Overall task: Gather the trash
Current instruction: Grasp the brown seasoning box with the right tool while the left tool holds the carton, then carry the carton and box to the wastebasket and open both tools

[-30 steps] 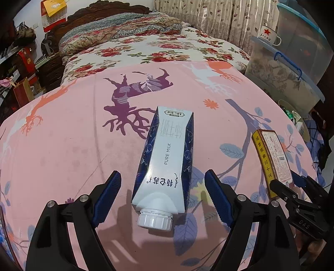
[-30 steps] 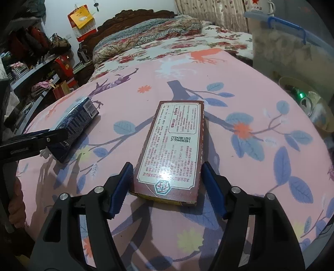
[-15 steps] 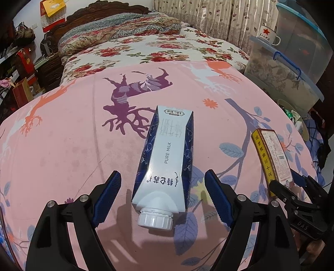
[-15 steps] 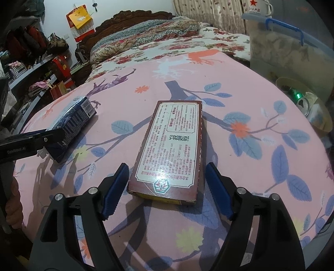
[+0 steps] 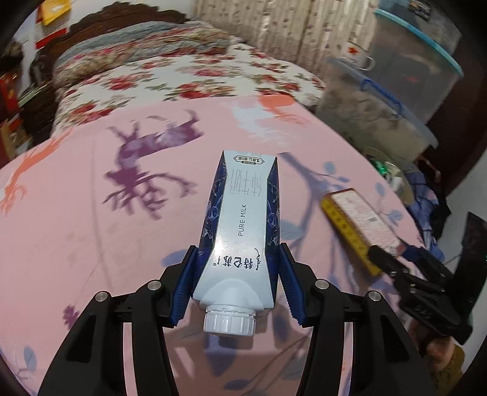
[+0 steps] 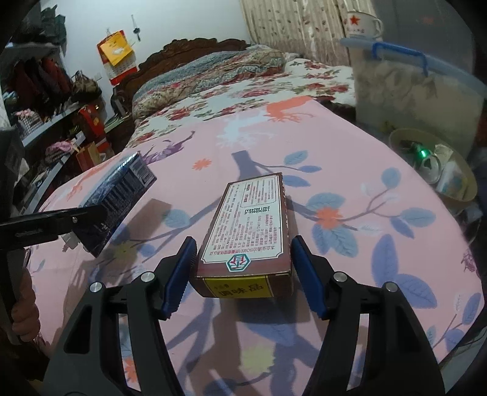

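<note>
Left tool (image 5: 237, 286) is closing on the carton (image 5: 243, 231), seemingly gripped, long axis pointing away; right tool (image 6: 243, 274) is closing, straddling the box (image 6: 249, 231).

White-and-navy milk carton (image 5: 240, 231); maroon box (image 6: 249, 225), yellow end; pink leaf-patterned bedspread (image 6: 350, 268)

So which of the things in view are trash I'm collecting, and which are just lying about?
For the job:
- milk carton, between the closing left gripper pads
- brown box, between the closing right gripper pads, gaps showing
- yellow bin, likely the target

Lying about:
- star mug
- storage tubs
- floral bedding
- pink cloth
</note>
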A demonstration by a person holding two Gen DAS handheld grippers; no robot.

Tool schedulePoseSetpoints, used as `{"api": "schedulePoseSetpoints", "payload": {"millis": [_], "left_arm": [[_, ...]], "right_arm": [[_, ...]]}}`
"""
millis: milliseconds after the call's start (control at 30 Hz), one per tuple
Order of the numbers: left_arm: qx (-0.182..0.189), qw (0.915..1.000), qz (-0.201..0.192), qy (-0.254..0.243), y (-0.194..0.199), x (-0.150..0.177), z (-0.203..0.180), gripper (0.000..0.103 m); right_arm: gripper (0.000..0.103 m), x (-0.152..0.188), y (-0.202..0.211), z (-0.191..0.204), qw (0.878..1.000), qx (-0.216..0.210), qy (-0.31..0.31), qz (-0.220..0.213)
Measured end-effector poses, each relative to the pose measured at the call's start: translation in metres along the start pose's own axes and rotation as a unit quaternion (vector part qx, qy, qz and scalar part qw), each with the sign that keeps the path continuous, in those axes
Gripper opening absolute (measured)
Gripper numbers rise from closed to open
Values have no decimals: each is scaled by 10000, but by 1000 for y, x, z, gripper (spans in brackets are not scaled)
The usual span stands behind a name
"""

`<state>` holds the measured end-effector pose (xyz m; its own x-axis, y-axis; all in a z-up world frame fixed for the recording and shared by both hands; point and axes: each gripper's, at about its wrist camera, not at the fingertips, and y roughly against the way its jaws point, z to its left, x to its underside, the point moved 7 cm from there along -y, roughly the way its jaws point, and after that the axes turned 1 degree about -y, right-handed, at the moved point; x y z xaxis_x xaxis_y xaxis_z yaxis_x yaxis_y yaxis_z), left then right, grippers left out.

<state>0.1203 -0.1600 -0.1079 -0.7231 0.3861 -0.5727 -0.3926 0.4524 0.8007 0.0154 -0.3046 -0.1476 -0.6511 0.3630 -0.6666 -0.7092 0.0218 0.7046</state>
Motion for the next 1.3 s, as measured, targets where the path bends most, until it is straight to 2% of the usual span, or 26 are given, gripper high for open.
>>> {"api": "schedulePoseSetpoints", "payload": {"millis": [233,433,600,733,767,867,967,1067,1167,1200,1267,1300], "left_arm": [[480,9975,200,-483,-27,-24,-62,49],[880,9910,390,-931,-59,-52,-128,49],[1174,9835,556,-1262,-90,-77,-185,49],[1489,9755,662,-1479,-117,-106,-237,49],[1573,9735,682,-1511,-126,-114,-252,49],[1806,9683,874,-1489,-156,-129,-288,49],[1827,9657,1075,-1501,-188,-134,-317,49],[1715,9679,1146,-1433,-215,-139,-332,50],[1640,9721,1220,-1150,-239,-145,-338,52],[1640,9724,1267,-1071,-242,-146,-335,54],[1640,9723,1445,-832,-250,-147,-331,71],[1696,9714,1469,-784,-250,-148,-330,71]], "right_arm": [[65,-11,16,-50,9980,358,-377,-358],[65,-30,29,-106,9930,750,-651,-644],[65,-65,35,-161,9850,1254,-633,-997],[62,-101,41,-205,9789,1369,-687,-1352],[62,-109,41,-216,9759,1556,-676,-1369],[62,-126,37,-249,9730,1664,-744,-1416],[62,-133,21,-276,9726,1819,-639,-1302],[62,-136,11,-300,9689,1892,-774,-1391],[62,-136,5,-313,9677,1882,-901,-1418],[62,-138,5,-317,9659,1938,-931,-1442],[62,-144,6,-325,9665,1777,-1153,-1450],[62,-149,7,-329,9669,1652,-1283,-1461]]}}
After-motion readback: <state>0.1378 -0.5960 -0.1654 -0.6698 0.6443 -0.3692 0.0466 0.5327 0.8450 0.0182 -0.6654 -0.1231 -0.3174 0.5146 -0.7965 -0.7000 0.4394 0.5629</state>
